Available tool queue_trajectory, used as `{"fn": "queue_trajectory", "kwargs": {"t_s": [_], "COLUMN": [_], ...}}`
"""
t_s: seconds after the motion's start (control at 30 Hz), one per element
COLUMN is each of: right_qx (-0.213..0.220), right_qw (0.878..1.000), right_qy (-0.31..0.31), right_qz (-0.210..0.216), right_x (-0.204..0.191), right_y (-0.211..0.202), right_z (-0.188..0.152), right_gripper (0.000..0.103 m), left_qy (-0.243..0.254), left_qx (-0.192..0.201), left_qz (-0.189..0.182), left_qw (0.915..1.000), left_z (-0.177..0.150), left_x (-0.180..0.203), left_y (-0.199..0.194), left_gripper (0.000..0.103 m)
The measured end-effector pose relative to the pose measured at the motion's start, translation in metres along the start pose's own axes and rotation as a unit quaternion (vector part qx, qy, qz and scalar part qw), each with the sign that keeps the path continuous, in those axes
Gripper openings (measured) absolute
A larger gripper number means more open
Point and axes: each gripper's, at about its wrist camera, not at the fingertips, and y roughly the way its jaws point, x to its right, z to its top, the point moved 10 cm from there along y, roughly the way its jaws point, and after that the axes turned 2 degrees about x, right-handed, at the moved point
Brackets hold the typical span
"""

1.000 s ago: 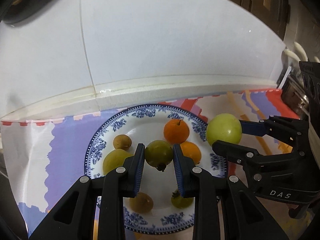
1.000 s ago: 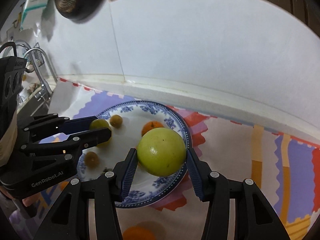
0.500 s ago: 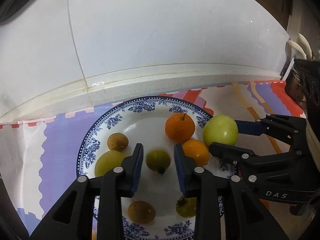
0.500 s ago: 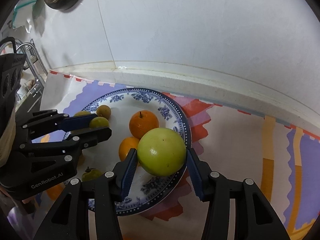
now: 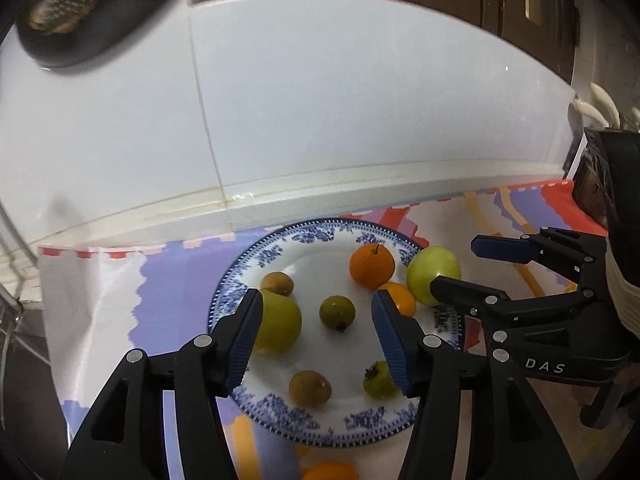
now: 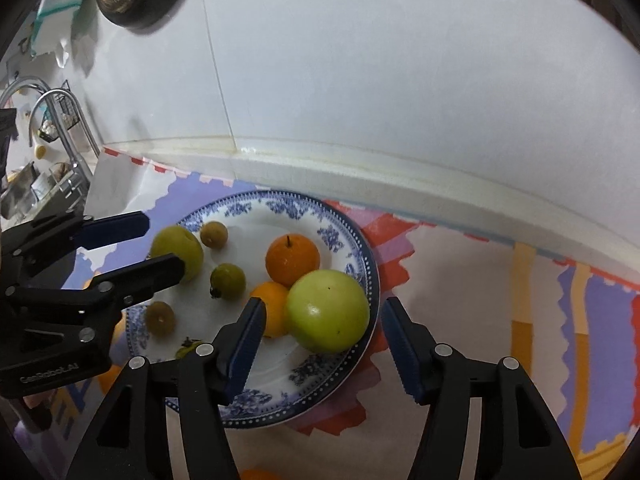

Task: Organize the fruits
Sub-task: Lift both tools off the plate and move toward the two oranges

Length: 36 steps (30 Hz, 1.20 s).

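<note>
Right wrist view: the large green fruit [image 6: 328, 311] rests on the plate's [image 6: 362, 248] right rim, beside two oranges. Both the right gripper [image 6: 323, 346] and left gripper [image 5: 316, 338] stand spread and empty. Fruit appears firm, smooth, roll-prone; grasp across its widest girth.

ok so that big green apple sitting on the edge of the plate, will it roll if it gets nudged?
Probably: the green apple is round and rests on the plate's sloping rim. Its skin looks glossy, so likely slippery. The orange beside it may block inward rolling.
</note>
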Motion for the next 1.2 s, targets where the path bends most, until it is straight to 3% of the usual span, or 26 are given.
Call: {"fn": "queue_trajectory", "kwargs": {"t_s": [0.53,0.9,1.2], "right_qx": [0.083,0.096,0.097], "right_qw": [0.995,0.993,0.992], "right_qy": [0.003,0.014,0.023], "right_qz": [-0.057,-0.07,-0.084], "right_x": [-0.026,-0.046,-0.051], "right_y": [-0.103,-0.143,-0.153], "right_z": [0.0,-0.021,-0.038], "right_gripper": [0.071,0.072,0.073], "left_qy": [-0.005,-0.015,-0.002], "left_qx": [0.061,0.082,0.089], "left_qz": [0.016,0.026,0.045], "left_qw": [0.998,0.9962,0.995], "left_z": [-0.009,-0.033,-0.054], "left_x": [0.002,-0.001,-0.006], "left_y": [-0.093,-0.133,-0.141], "left_gripper": [0.068,0.083,0.091]}}
